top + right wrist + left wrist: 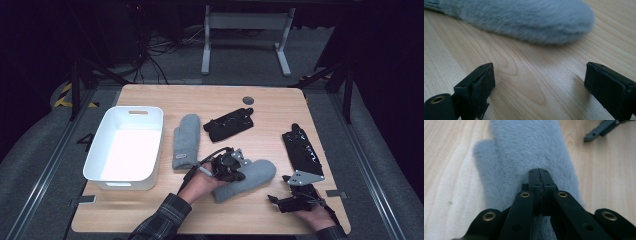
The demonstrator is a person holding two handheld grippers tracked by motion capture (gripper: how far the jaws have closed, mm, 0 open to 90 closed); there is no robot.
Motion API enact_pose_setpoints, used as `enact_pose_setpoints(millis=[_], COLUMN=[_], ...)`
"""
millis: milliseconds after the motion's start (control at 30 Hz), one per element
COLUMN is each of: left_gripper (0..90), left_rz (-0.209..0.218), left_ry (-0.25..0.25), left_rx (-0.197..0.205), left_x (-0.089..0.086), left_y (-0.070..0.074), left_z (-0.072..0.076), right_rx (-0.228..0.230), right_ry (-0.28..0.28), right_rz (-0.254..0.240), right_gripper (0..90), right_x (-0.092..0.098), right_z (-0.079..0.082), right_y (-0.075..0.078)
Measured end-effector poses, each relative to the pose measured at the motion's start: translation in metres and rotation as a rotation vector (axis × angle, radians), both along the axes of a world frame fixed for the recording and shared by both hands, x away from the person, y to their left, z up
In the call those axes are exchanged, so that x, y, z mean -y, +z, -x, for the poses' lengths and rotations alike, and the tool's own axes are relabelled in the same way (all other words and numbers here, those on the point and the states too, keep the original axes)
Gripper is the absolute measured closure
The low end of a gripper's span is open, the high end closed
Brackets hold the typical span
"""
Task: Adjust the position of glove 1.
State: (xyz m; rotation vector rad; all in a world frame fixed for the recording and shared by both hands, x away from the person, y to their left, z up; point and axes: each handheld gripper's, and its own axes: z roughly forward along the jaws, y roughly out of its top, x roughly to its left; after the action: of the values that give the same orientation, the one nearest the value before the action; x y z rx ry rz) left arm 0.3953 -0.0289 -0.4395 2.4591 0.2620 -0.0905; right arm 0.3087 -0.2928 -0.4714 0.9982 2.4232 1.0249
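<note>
A fluffy grey mitten lies slanted on the wooden table, near the front. My left gripper is over its middle. In the left gripper view the jaws are shut, pad against pad, with the tips down at the mitten's fur and its thumb off to the left. I cannot tell whether any fur is pinched. My right gripper rests at the front right with its jaws wide open. Bare wood lies between them and the mitten's rounded tip is just ahead.
A second grey mitten lies left of centre, beside a white tub. One black glove lies at the middle back. Another black glove lies at the right. A small round grey disc sits near the far edge.
</note>
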Motion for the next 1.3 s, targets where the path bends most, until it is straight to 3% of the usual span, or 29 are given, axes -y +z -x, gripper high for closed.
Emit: enact_pose_setpoints(millis=[67,267,433,667,800,1000,1100,1167,1300], left_gripper=[90.0,90.0,89.2,85.5,77.8,59.9,58.3,56.6,53.2], left_rz=[0.001,0.017,0.046,0.054,0.072,0.028,0.022,0.017,-0.039], left_ry=[-0.015,-0.010,0.062,0.255,0.388,0.526,0.600,0.641,0.711], left_rx=[0.006,0.019,0.049,0.103,0.105,0.131,0.136,0.116,0.153], left_x=[-0.001,-0.002,-0.013,-0.043,-0.062,-0.083,-0.091,-0.094,-0.094], left_y=[0.000,0.000,0.011,0.026,0.030,0.032,0.031,0.027,0.022], left_z=[0.009,0.017,0.010,-0.010,-0.023,-0.042,-0.049,-0.054,-0.061], right_rx=[0.000,0.000,0.000,0.000,0.001,0.001,0.001,0.001,0.001], right_ry=[0.000,0.000,0.000,0.001,0.000,0.001,0.001,0.001,0.001], right_rz=[0.000,0.000,0.000,0.000,0.000,0.000,0.001,0.000,0.001], right_gripper=[10.0,10.0,10.0,10.0,10.0,10.1,10.1,10.1,10.1], right_x=[0.000,0.000,0.000,0.000,0.000,0.000,0.000,0.000,0.000], right_z=[0.000,0.000,0.000,0.000,0.000,0.000,0.000,0.000,0.000], right_y=[0.000,0.000,0.000,0.000,0.000,0.000,0.000,0.000,0.000])
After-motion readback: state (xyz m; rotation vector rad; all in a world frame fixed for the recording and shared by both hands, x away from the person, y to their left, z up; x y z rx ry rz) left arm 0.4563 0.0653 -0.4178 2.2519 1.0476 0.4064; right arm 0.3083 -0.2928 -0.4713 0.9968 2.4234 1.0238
